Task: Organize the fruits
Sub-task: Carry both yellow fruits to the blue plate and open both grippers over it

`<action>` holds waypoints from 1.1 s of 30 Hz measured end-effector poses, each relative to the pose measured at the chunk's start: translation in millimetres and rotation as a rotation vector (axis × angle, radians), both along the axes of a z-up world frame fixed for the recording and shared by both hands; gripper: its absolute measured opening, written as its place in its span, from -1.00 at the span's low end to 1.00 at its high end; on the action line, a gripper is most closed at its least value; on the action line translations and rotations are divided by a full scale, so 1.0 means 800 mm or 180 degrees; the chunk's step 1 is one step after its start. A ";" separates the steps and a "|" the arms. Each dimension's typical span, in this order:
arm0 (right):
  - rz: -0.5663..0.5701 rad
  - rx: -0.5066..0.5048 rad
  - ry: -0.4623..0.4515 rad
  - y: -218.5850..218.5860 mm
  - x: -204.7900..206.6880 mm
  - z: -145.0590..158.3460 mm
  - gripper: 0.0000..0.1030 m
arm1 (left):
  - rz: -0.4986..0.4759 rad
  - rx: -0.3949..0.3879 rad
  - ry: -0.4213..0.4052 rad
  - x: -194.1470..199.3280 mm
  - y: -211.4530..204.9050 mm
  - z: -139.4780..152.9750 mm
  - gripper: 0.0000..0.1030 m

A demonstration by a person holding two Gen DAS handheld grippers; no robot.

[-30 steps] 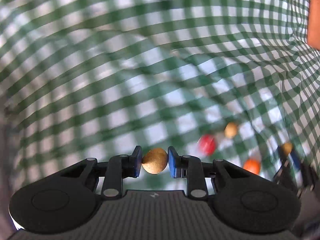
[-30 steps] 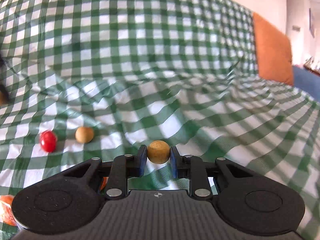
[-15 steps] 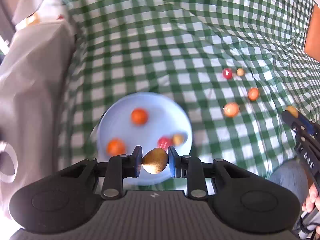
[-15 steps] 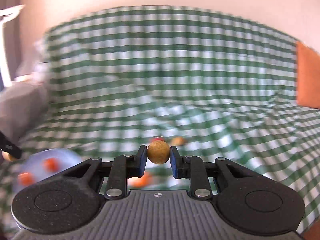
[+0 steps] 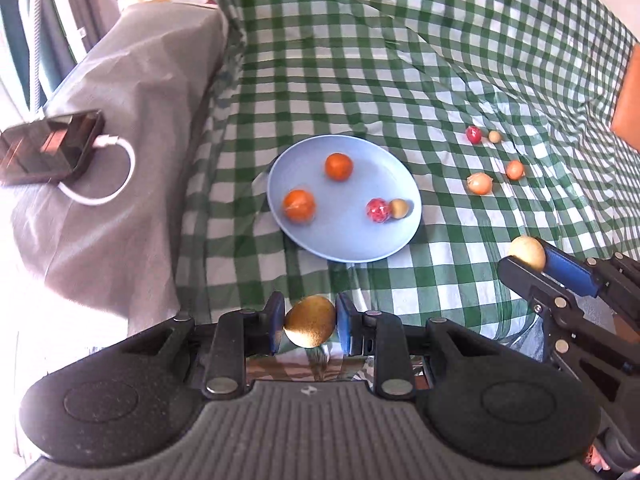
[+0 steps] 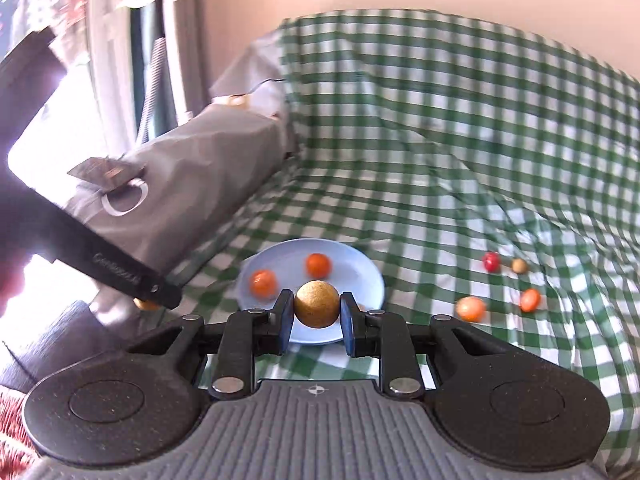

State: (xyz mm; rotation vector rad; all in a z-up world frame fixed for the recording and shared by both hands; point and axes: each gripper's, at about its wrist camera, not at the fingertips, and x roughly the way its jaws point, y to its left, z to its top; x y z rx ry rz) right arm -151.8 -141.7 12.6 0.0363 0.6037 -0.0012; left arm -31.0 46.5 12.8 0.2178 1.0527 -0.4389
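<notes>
My left gripper (image 5: 310, 326) is shut on a tan round fruit (image 5: 310, 327), held high above the near edge of the bed. My right gripper (image 6: 316, 312) is shut on another tan round fruit (image 6: 317, 309); it also shows in the left wrist view (image 5: 527, 253). A light blue plate (image 5: 360, 248) lies on the green checked cloth (image 5: 400, 60) and holds two orange fruits (image 5: 338, 166), a red fruit (image 5: 378, 211) and a small tan one (image 5: 399, 208). Several loose fruits lie right of the plate: red (image 5: 473, 134), tan (image 5: 495, 136), orange (image 5: 515, 169), pale orange (image 5: 480, 183).
A grey covered block (image 5: 132, 120) stands left of the plate, with a phone (image 5: 48, 148) and white cable (image 5: 108, 196) on it. An orange cushion (image 5: 628, 108) sits at the far right. A window and curtain (image 6: 120, 60) are at the left.
Both grippers have risen and pulled back from the cloth, each still holding its tan fruit. The plate and the grey block have come into view below them.
</notes>
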 end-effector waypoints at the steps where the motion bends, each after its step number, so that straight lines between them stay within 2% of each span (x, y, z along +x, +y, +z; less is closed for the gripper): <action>1: 0.0030 -0.0036 -0.0005 0.005 0.000 0.002 -0.50 | 0.0022 -0.0021 0.0003 -0.001 0.004 0.000 -0.42; 9: 0.0052 -0.0121 -0.0010 0.013 -0.008 0.006 -0.50 | 0.0061 -0.0075 -0.0010 0.002 0.013 0.003 -0.42; 19: 0.0013 -0.0084 0.0078 0.000 -0.001 -0.003 -0.50 | 0.0044 -0.0074 -0.0005 0.023 -0.005 0.000 -0.42; 26: -0.0050 -0.0066 0.0168 -0.016 0.028 -0.019 -0.50 | 0.0053 -0.0053 -0.0013 0.060 -0.030 -0.006 -0.42; 33: -0.0096 -0.0036 0.0287 -0.026 0.075 -0.046 -0.50 | 0.0064 0.0004 0.0081 0.111 -0.068 -0.032 -0.42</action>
